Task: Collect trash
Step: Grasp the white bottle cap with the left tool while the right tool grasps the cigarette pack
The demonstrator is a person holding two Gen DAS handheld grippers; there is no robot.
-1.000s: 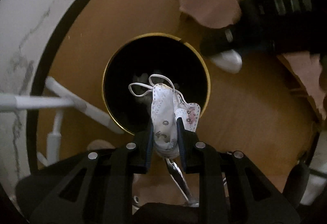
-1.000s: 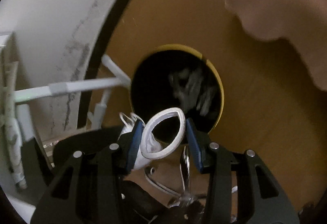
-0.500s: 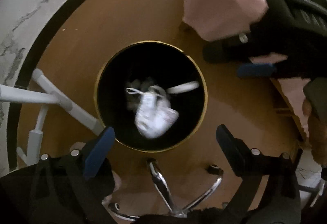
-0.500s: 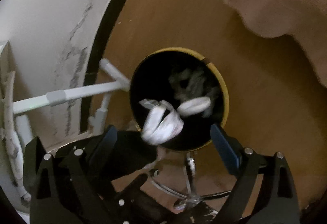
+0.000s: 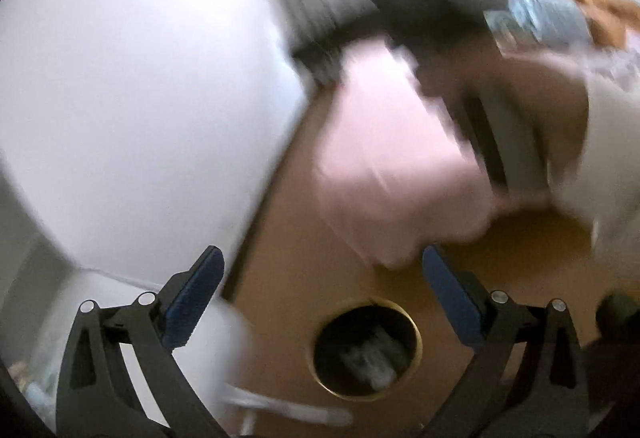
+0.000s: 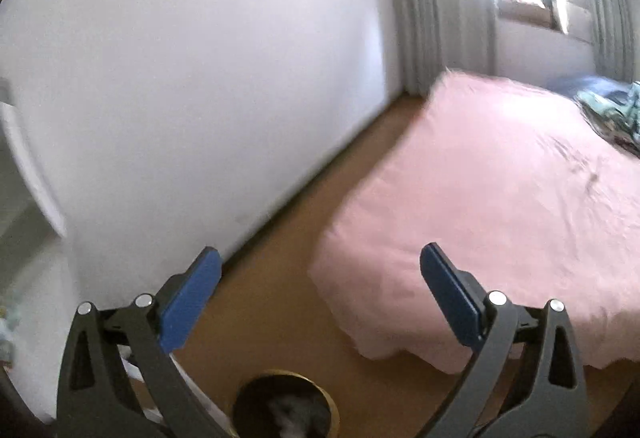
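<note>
The black trash bin with a gold rim stands on the wooden floor, low in the left wrist view, with pale crumpled trash inside. My left gripper hangs well above it, open and empty. In the right wrist view the bin's rim sits at the bottom edge with pale trash in it. My right gripper is high above the floor, its jaws opening with nothing between them. The right gripper's black body and a person's hand cross the left view as a blur.
A bed with a pink cover fills the right side, close to the bin. A white wall runs along the left, with grey curtains and a bright window beyond. A white tube frame stands beside the bin.
Both grippers opened and let go of the face masks, which dropped into the bin. Both then rose and tipped upward, so the bin shrank to the bottom of each view.
</note>
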